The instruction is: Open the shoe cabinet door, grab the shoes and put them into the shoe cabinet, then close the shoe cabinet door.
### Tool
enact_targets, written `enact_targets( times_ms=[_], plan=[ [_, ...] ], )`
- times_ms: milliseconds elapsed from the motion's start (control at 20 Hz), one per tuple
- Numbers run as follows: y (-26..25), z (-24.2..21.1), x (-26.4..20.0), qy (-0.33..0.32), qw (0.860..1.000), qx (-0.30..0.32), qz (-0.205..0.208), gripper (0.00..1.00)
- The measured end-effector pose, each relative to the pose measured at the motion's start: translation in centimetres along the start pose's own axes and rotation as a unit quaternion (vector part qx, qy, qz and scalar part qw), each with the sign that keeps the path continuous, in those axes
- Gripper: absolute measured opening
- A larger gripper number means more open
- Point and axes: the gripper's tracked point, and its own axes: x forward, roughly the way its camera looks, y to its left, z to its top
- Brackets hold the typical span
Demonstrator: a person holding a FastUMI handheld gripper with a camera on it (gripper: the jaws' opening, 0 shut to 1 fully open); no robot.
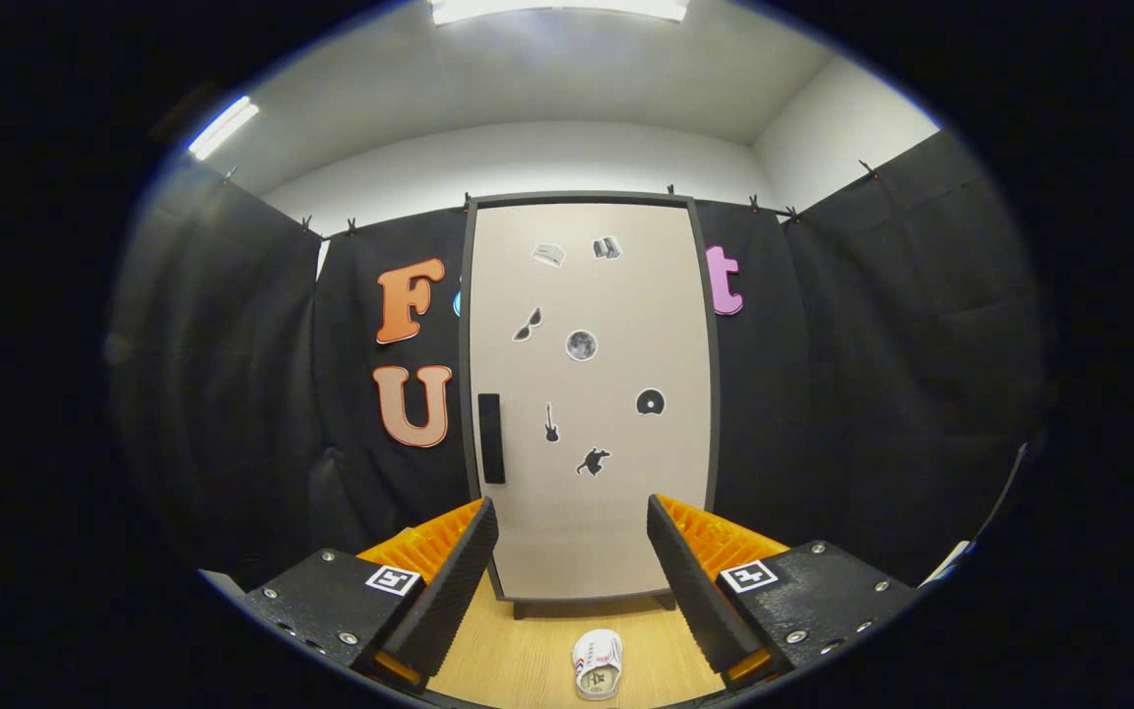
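While the gripper (572, 581) hangs in front of the shoe cabinet (587, 394), its jaws stand wide apart with nothing between them. One shoe (598, 664) lies on the wooden floor (528, 650), low between the fingers and short of the cabinet; its near end is cut off, so I can't make out its full shape. One door (616, 532), shut, one dark handle (491, 438) on its left side. Seven small stickers (581, 345) dot the door, too tiny to read clearly.
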Motion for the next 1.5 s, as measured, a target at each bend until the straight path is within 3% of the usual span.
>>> enact_targets(
  times_ms=[650, 1250, 1350, 1500],
  plan=[
    [9.4, -2.9, 20.0, 0.003, 0.999, -0.007, 0.048, 0.95],
    [11.1, -2.9, 26.6, -0.006, 0.999, -0.025, 0.024, 0.95],
    [10.8, -3.0, 26.9, -0.008, 0.999, -0.041, 0.011, 0.90],
    [11.2, -3.4, 26.9, 0.000, 1.000, -0.025, 0.012, 0.53]
  ],
)
